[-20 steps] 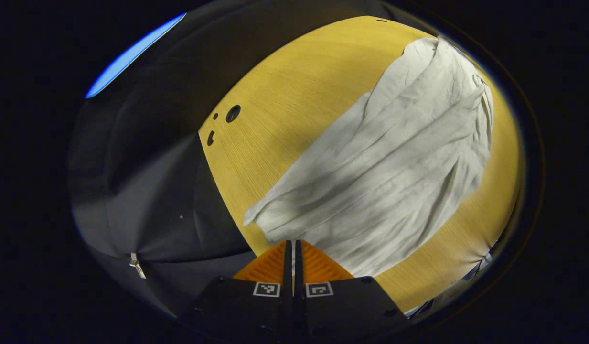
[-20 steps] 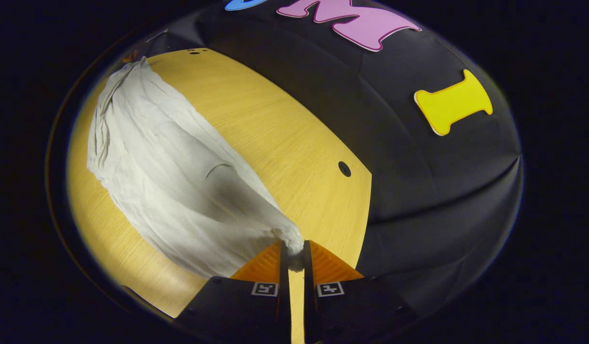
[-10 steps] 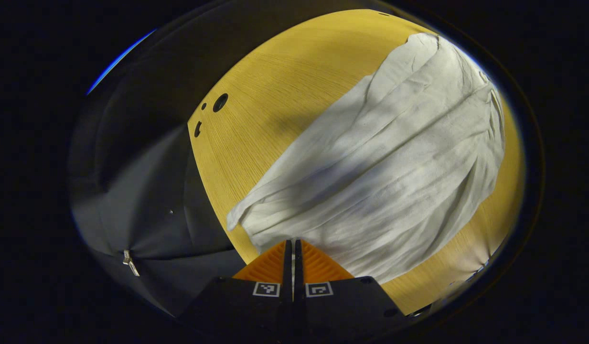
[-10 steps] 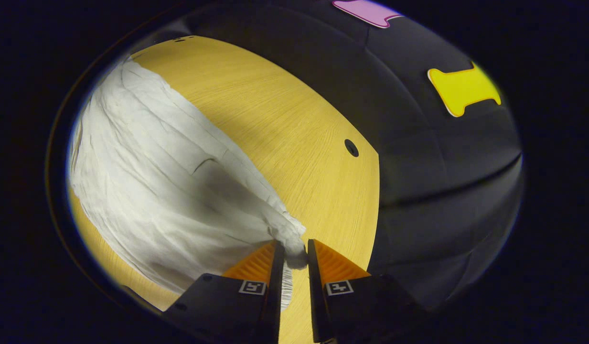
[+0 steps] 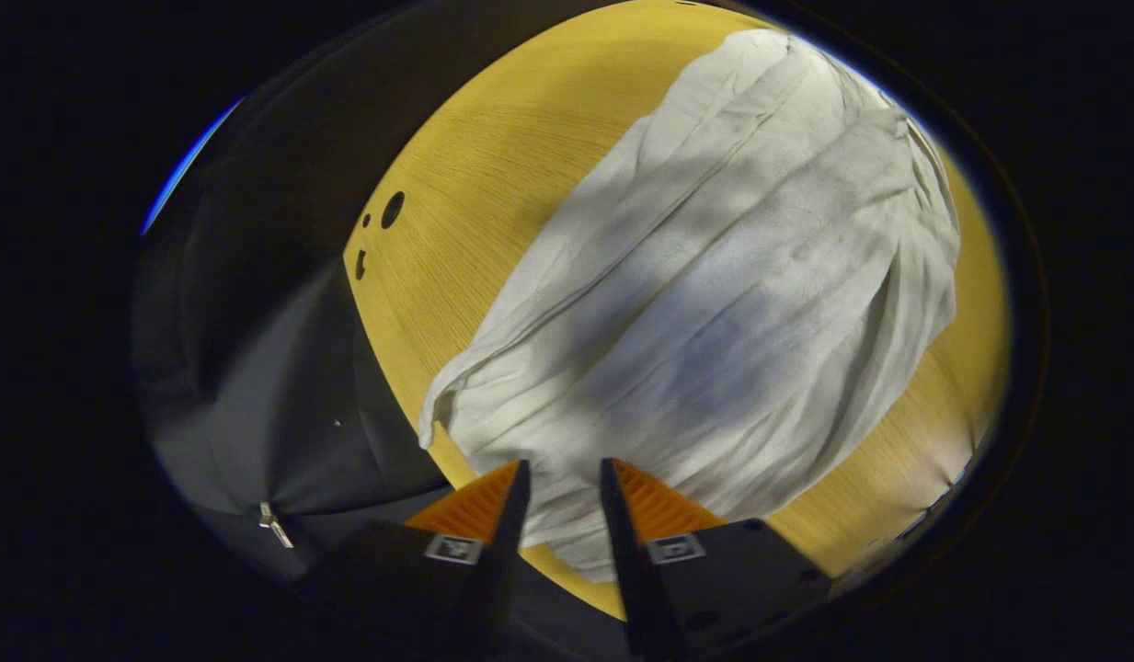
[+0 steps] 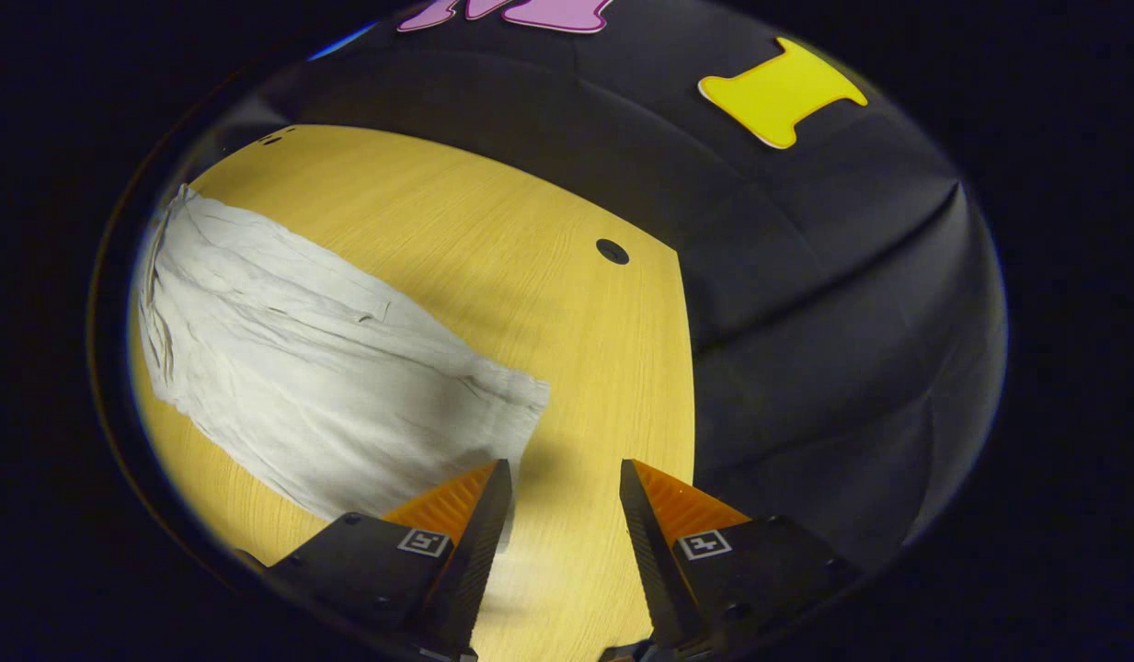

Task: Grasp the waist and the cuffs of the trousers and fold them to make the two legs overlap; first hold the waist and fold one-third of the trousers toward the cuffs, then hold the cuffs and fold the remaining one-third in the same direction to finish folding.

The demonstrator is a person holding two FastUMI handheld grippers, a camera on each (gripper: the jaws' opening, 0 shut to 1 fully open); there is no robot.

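We are keeping both grippers parted and empty above the trousers (image 5: 714, 303), which are lying flat on the table (image 6: 493, 230). The left gripper (image 5: 559, 473) is hovering over their near edge, the right gripper (image 6: 559, 473) just beside their corner. For the next fold, we should be gripping both layers together.

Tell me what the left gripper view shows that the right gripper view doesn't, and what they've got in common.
Left gripper view: the left gripper open over the cloth's near edge, and a cluster of holes in the tabletop. Right gripper view: the right gripper open above bare wood beside the cloth's end, and a single hole. Both: the pale trousers lying on the yellow wooden table.
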